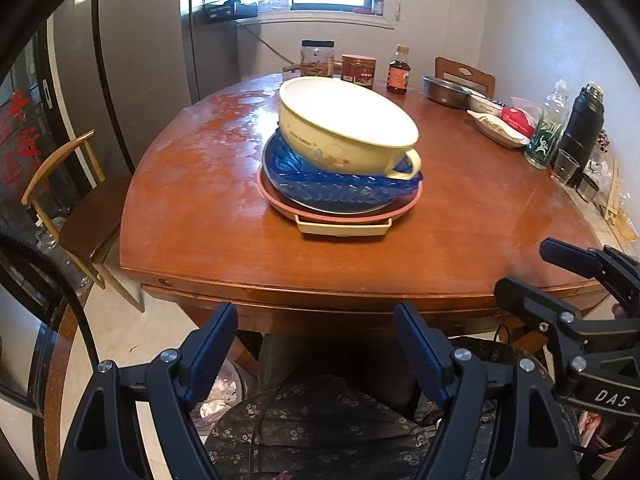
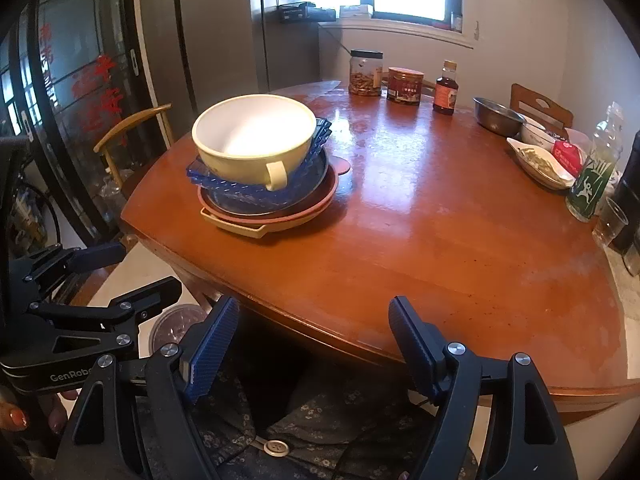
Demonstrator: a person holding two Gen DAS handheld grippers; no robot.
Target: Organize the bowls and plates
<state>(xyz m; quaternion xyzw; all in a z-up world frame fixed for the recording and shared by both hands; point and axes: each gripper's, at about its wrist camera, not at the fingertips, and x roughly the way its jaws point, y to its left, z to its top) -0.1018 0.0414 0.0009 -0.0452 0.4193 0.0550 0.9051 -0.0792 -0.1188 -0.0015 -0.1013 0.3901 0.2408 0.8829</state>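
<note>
cream bowl [image 1: 348, 128] tilted atop blue dish [image 1: 340, 190] and pink plate [image 1: 280, 200] mid-frame on wooden table [image 1: 460, 216], lowest cream tray [image 1: 344, 227] mostly hidden, left gripper [image 1: 316, 356] and right gripper [image 2: 310, 346] both spread, empty, bottom edge

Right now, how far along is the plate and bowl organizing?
Looks done: the cream bowl sits tilted on a blue dish, a pink plate and a cream tray, one stack on the table. In hand: nothing; the left gripper and right gripper are open and empty. Possibly left: the steel bowl and small dishes at the far side.
</note>
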